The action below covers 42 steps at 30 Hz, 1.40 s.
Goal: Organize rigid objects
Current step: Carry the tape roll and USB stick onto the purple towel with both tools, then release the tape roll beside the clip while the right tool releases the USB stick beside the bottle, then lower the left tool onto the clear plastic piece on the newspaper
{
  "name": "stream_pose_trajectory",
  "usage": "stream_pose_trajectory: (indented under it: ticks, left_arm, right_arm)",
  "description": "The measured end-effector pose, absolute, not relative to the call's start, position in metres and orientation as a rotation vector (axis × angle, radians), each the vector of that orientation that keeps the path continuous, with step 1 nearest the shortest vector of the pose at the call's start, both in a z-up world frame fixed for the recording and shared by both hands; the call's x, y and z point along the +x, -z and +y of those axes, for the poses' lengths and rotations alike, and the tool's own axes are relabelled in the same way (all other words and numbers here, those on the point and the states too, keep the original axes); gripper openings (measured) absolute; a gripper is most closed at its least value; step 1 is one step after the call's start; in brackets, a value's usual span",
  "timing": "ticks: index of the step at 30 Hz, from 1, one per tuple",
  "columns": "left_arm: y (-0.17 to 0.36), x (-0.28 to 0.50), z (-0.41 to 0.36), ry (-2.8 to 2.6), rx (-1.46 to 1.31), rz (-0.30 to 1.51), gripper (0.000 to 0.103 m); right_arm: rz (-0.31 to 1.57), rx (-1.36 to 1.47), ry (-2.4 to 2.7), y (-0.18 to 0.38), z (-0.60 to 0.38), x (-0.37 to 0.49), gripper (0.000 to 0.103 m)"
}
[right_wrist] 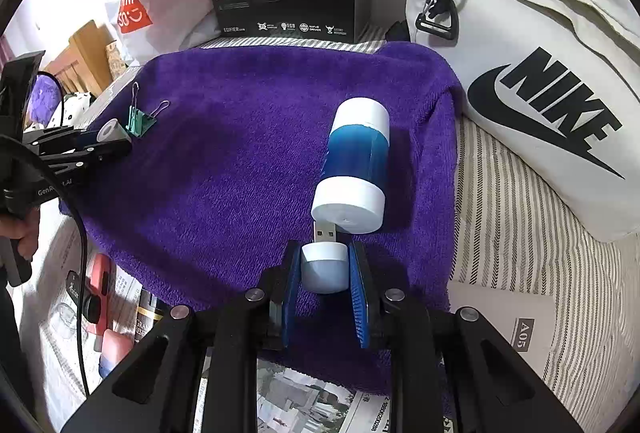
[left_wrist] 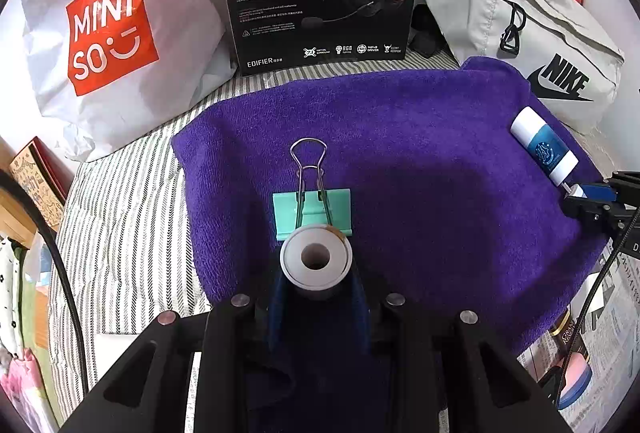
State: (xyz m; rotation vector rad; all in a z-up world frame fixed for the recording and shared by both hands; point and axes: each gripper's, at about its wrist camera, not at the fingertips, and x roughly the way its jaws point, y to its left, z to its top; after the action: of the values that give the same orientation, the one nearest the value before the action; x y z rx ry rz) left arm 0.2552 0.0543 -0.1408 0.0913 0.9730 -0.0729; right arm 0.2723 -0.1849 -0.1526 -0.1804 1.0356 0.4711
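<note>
The left gripper (left_wrist: 316, 273) is clenched on a white tape roll (left_wrist: 316, 258), held just behind the green binder clip (left_wrist: 313, 211) on the purple towel (left_wrist: 400, 153). The right gripper (right_wrist: 325, 269) grasps a small USB device (right_wrist: 325, 262) (plug forward), its tip touching or nearly touching the blue-and-white cylinder (right_wrist: 354, 169). Lower each item beside its neighbour without pushing it; the cylinder may roll. Release only once the item rests on the towel.

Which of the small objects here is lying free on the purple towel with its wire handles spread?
The green binder clip. The tape roll and USB stick are each clamped in a gripper, and the blue-and-white bottle has no handles.
</note>
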Motion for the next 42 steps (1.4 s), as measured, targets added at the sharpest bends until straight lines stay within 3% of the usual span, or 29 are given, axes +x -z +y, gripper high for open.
stream_pose_trajectory:
  ticks: [10,12,14,16,23,25,26,42]
  left_arm:
    - [0.141,0.247,0.053,0.065,0.097,0.974,0.03]
    - [0.14,0.244,0.051,0.064,0.105,0.979,0.033]
    - [0.139,0.242,0.05,0.064,0.111,0.983,0.036]
    - [0.139,0.238,0.049,0.067,0.113,0.99,0.039]
    - [0.108,0.195,0.044,0.082,0.117,0.93,0.04]
    - [0.096,0.174,0.038,0.112,0.113,0.899,0.057]
    - [0.093,0.165,0.036,0.124,0.109,0.887,0.06]
    - [0.1,0.087,-0.001,0.194,0.096,0.886,0.06]
  right_arm:
    - [1.041,-0.171,-0.497,0.15,-0.186,0.272,0.03]
    - [1.04,-0.161,-0.502,0.148,-0.188,0.27,0.037]
    - [1.028,-0.15,-0.496,0.143,-0.19,0.266,0.055]
    - [1.012,-0.148,-0.492,0.137,-0.191,0.259,0.057]
    - [0.966,-0.095,-0.455,0.111,-0.208,0.223,0.064]
    - [0.952,-0.072,-0.449,0.107,-0.213,0.211,0.064]
    - [0.945,-0.058,-0.442,0.105,-0.216,0.202,0.064]
    - [0.921,-0.04,-0.464,0.09,-0.233,0.114,0.064]
